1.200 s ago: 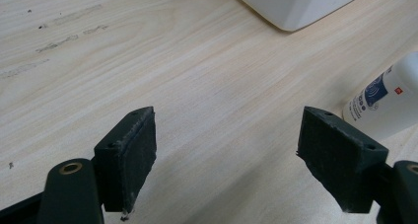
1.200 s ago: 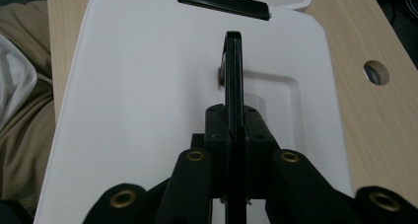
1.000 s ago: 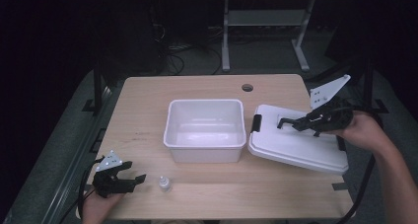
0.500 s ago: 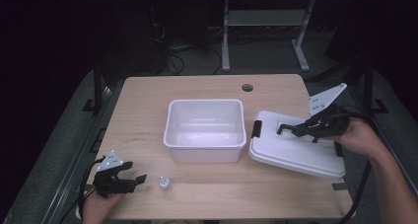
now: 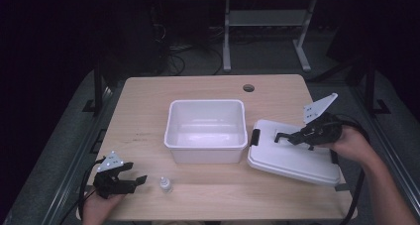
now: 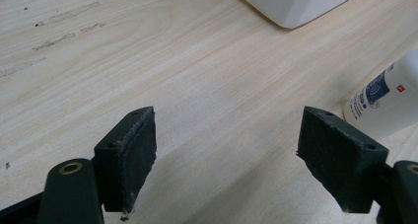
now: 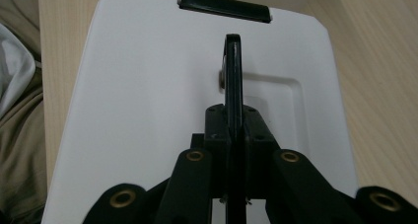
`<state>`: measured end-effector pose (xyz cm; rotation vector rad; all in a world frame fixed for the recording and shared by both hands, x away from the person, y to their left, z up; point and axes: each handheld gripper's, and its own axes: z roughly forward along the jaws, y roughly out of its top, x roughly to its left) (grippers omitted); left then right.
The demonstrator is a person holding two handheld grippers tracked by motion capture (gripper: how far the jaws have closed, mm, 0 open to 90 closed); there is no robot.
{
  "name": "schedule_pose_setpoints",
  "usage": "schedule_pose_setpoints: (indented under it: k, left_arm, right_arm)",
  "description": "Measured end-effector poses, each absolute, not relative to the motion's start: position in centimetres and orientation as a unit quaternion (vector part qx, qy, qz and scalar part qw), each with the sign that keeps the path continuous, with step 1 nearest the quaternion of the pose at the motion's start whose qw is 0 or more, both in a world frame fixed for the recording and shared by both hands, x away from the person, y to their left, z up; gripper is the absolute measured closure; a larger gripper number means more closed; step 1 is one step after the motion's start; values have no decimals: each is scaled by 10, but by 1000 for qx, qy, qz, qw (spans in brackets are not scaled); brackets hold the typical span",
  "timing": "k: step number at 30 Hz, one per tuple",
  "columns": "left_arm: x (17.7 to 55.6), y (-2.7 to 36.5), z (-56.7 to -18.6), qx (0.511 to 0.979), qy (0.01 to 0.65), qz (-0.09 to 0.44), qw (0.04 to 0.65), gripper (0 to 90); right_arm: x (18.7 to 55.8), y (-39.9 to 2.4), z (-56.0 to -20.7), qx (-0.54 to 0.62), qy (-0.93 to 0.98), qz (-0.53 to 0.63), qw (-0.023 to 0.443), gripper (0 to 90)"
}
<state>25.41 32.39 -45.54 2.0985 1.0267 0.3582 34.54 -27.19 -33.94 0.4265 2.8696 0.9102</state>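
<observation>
Now, right tongs: clamped on my lid's handle, right of tub.
Left tongs: wide open, empty, beside bottle.

Right gripper lower than in earlier pictures, sunk with hand toward table. Lid, gripped by black handle, lower with it: earlier raised and tilted above table right of tub, now near table surface, flatter, far edge slightly closer to person. Grey plate on gripper also lower against floor background. Jaws pressed together on handle.
</observation>
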Motion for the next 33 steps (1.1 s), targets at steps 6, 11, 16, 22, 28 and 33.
schedule_pose_setpoints:
  k: [6, 11, 16, 22, 28, 33]
  left_arm:
    - [254, 325, -455, 821, 403, 142, 380, 225]
    - [254, 324, -455, 821, 401, 141, 381, 225]
    - [253, 324, -455, 822, 400, 142, 380, 225]
    - [253, 324, -455, 822, 400, 142, 380, 225]
    - [253, 325, -454, 820, 402, 142, 383, 225]
    - [252, 325, -454, 820, 401, 145, 382, 219]
  right_arm:
    - [348, -268, -354, 141, 945, 292, 40, 834]
    - [348, -267, -363, 144, 944, 294, 36, 834]
    - [349, -265, -373, 146, 944, 295, 33, 833]
    - [350, -263, -388, 149, 944, 292, 23, 832]
    - [349, -262, -400, 153, 946, 286, 16, 833]
    - [348, -260, -407, 154, 948, 279, 11, 833]
